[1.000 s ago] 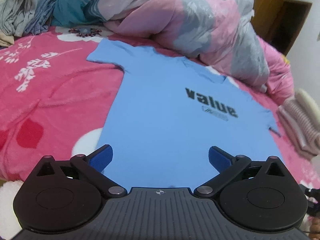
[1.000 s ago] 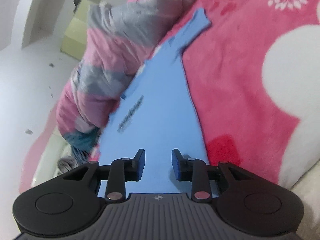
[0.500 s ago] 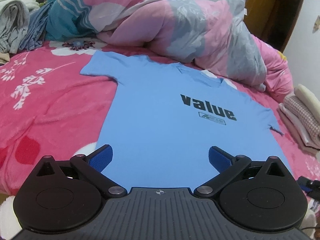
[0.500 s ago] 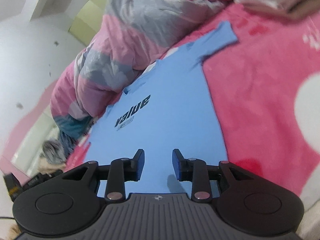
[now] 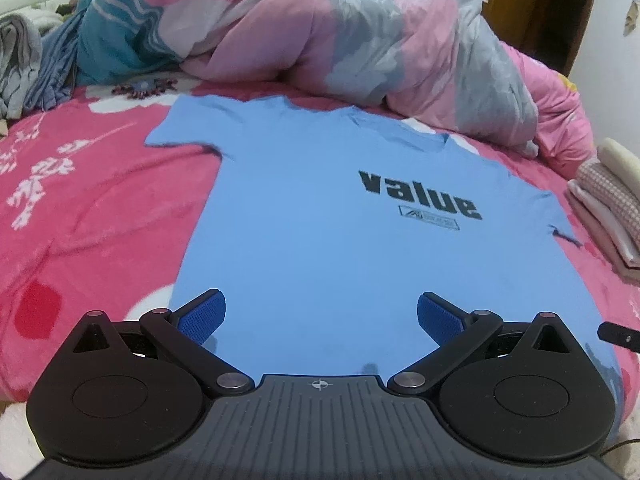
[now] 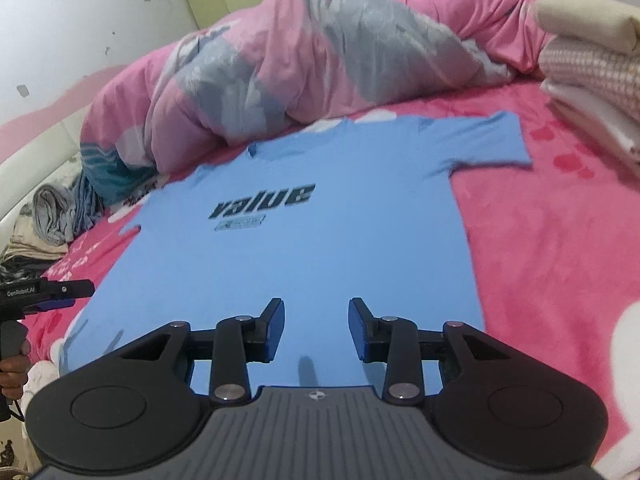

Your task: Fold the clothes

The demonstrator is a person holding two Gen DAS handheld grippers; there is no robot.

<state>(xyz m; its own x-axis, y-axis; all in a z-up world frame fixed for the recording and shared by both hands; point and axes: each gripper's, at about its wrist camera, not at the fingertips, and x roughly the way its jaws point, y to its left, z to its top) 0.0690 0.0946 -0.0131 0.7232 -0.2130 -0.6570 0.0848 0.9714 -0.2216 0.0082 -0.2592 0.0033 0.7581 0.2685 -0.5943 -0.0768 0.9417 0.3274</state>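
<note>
- Since the earlier frames the right wrist view has rolled toward level: the light-blue short-sleeved T-shirt (image 6: 320,240), which ran slanted up the picture, now lies nearly square to it; the left wrist view has shifted only a little.
- Left wrist view: the left gripper (image 5: 321,316) hangs above the hem end of the T-shirt, its blue-padded jaws spread wide with nothing between them.
- The T-shirt lies flat, print side up, on the pink floral bedspread (image 5: 80,216), sleeves out to both sides, with black "value" lettering (image 5: 418,199) on the chest.
- A crumpled pink-and-grey quilt (image 5: 360,40) lies just beyond the collar; a stack of folded pale cloths (image 5: 612,200) sits at the right edge.
- Right wrist view: the right gripper (image 6: 316,330) hovers over the hem, its jaws part-open and just widened, empty.
- The other gripper's black body shows at the left edge, held in a hand (image 6: 12,372).
- Grey and striped clothes (image 6: 56,216) are heaped at far left.
</note>
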